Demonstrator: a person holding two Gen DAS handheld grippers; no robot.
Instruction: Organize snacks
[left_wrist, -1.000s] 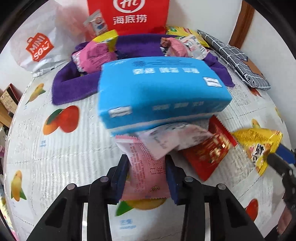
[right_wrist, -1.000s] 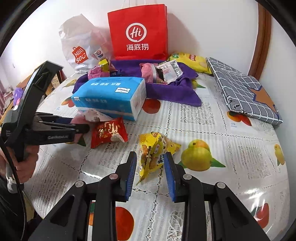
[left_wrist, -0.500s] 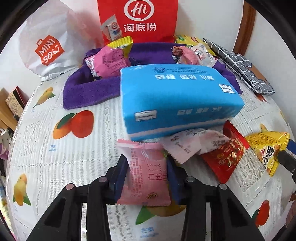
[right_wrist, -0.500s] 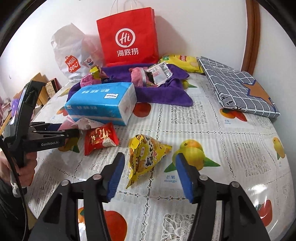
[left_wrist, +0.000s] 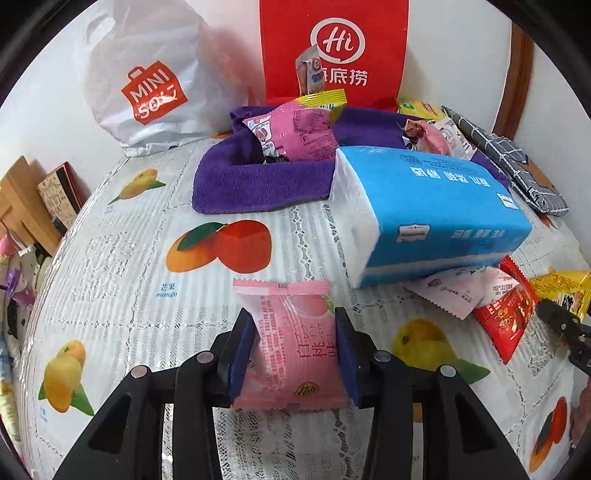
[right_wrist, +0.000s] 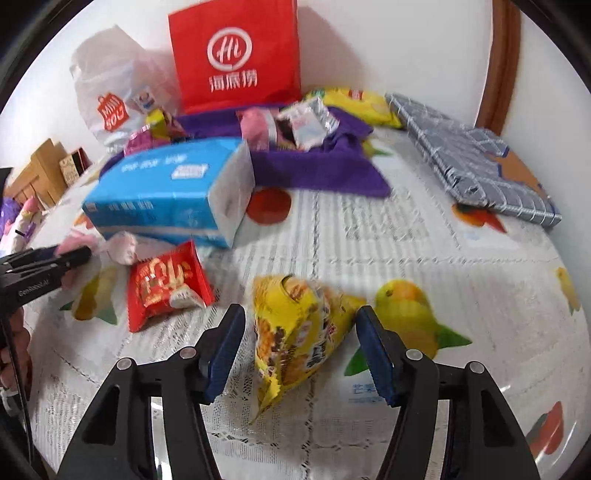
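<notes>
My left jaws (left_wrist: 293, 356) clamp the pink packet (left_wrist: 291, 343); my right jaws (right_wrist: 300, 350) have just been opening around the yellow bag (right_wrist: 299, 332), which may slip sideways on closing.

L tongs (left_wrist: 293, 354) clamped, R tongs (right_wrist: 301, 349) (just) opening.

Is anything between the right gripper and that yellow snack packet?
Nothing visible: the yellow snack packet already lies between the open right gripper's fingers, which have just been opening and stand clear of it.

Pink peach snack packet (left_wrist: 291, 343) upright; crumpled yellow triangular packet (right_wrist: 299, 332) lies on tablecloth.
</notes>
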